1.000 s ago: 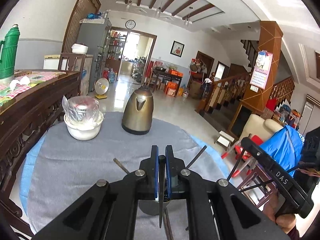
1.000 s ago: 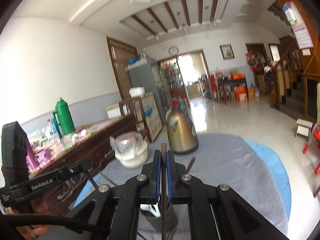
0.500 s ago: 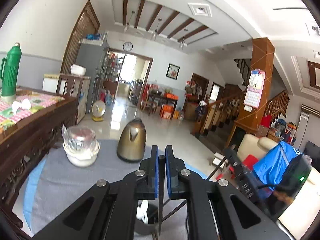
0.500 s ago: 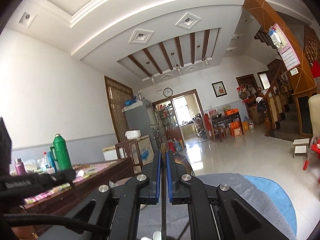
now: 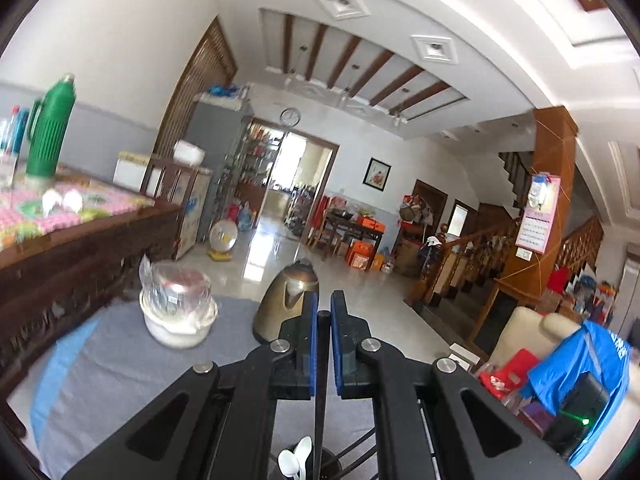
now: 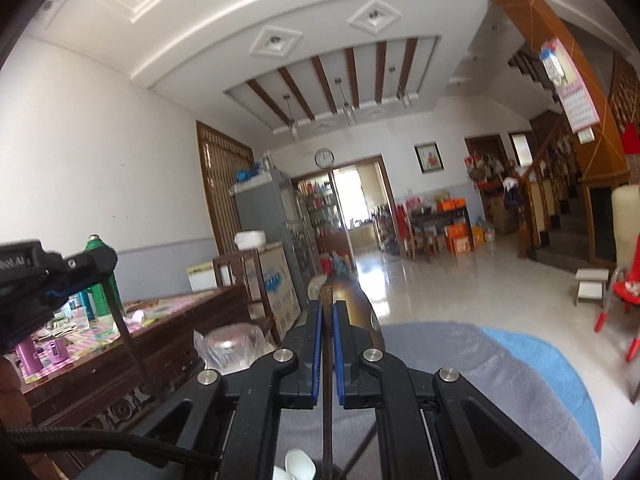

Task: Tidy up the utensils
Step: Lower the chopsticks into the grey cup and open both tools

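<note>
The left gripper (image 5: 324, 316) has its jaws drawn narrow on a dark chopstick (image 5: 321, 392), which runs straight down between the blue pads (image 5: 313, 344) toward a dark utensil holder (image 5: 332, 468) at the bottom edge of the left wrist view, where white spoons (image 5: 296, 460) poke up just beside the stick. The right gripper (image 6: 327, 320) likewise has its jaws pinched on a brown chopstick (image 6: 327, 380), whose blunt top end stands just above the fingertips while its lower part drops toward more white spoon bowls (image 6: 298, 462). In the right wrist view the left gripper appears at the left edge, its thin stick slanting down. Beyond the jaws, on the grey-clothed tabletop (image 5: 120, 364), a brass-coloured kettle (image 5: 288, 300) stands just behind the left fingers, and a white bowl (image 5: 178, 324) holding a plastic-wrapped container sits to its left. Well apart, a green thermos (image 5: 50, 128) stands on a wooden sideboard (image 5: 80, 252).
</note>
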Motion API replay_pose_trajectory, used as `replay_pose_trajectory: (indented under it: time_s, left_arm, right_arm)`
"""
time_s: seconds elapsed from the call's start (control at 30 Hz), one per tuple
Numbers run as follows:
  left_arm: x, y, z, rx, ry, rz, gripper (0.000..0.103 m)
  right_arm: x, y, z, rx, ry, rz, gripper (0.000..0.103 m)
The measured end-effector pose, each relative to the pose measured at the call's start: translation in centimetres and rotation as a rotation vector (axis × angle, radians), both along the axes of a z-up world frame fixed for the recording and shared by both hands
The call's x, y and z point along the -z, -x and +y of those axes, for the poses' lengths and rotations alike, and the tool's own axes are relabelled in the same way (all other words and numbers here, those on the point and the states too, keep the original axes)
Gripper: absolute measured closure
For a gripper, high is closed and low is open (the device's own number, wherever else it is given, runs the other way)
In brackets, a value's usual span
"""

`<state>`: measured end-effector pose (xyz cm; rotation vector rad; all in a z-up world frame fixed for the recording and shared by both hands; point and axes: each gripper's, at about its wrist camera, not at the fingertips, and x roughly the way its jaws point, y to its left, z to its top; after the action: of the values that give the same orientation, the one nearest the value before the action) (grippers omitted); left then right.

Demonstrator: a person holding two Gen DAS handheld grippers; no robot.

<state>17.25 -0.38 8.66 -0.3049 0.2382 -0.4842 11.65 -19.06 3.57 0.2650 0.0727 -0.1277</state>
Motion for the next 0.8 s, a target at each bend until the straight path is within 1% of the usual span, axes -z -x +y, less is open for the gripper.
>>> replay_pose_trajectory:
  time_s: [0.07, 0.23, 0.33, 0.43, 0.53, 0.6, 0.8]
  left_arm:
    - [0.6, -0.3, 0.2, -0.023, 0.002, -0.001, 0.096]
    - [0.8, -0.8, 0.7, -0.033, 0.024, 0.018, 0.096]
    - [0.3, -0.3, 0.9, -0.044, 0.037, -0.001, 0.096]
    - [-0.1, 0.2, 0.5, -0.059, 0.025, -0.031, 0.097]
    - [0.2, 0.2, 0.2, -0.068, 0.019, -0.035, 0.096]
    - [0.8, -0.1, -0.1, -0.072, 0.007, -0.026, 0.096]
    - [3.2, -1.0, -1.2, -0.066, -0.05, 0.043, 0.096]
  right_arm:
    - [0.5, 0.2, -0.6, 0.002, -0.009, 0.016, 0.097]
    - [1.2, 0.9, -1.8, -0.003, -0.045, 0.037, 0.097]
    - [1.2, 1.1, -2.0, -0.001, -0.042, 0.036, 0.097]
    - [1.0, 1.0, -1.9, -0.003, -0.036, 0.034, 0.097]
    - [1.2, 1.0, -1.7, -0.01, -0.031, 0.049, 0.097]
    - [1.0, 1.0, -1.6, -0.012, -0.031, 0.058, 0.097]
    - [1.3, 1.0, -2.0, -0.03, -0.047, 0.098, 0.097]
